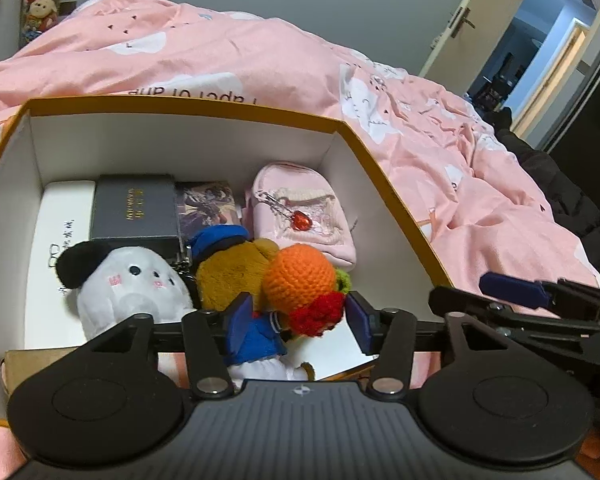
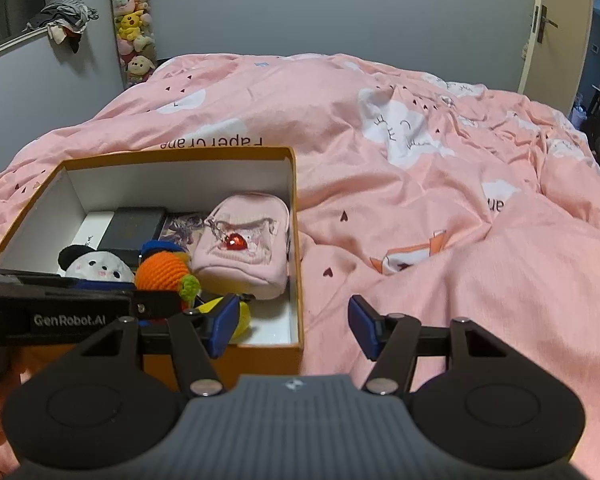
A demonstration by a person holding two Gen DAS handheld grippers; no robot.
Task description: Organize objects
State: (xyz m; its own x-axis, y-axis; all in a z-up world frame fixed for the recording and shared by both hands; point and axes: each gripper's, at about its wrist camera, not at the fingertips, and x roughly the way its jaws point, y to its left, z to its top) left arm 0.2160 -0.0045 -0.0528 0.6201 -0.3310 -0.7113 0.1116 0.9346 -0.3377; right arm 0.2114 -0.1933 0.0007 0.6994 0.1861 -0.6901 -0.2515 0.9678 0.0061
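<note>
toys fill the orange box [image 1: 384, 168] at centre frame on the pink bed [image 1: 260, 56]: white plush [image 1: 132, 280] left, crocheted orange doll [image 1: 300, 276] centre, pink pouch [image 1: 300, 208] right. left claw [image 1: 298, 320] gapes around the doll without pressing it. right claw [image 2: 294, 326], lower centre of its view, stands wide and empty.

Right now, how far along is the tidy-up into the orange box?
Looks nearly done: the orange box already holds the pink pouch, panda plush, blue-hatted brown plush and crocheted orange doll. Left gripper is open around that doll; right gripper is open, empty. No loose items visible on the bedspread.
</note>
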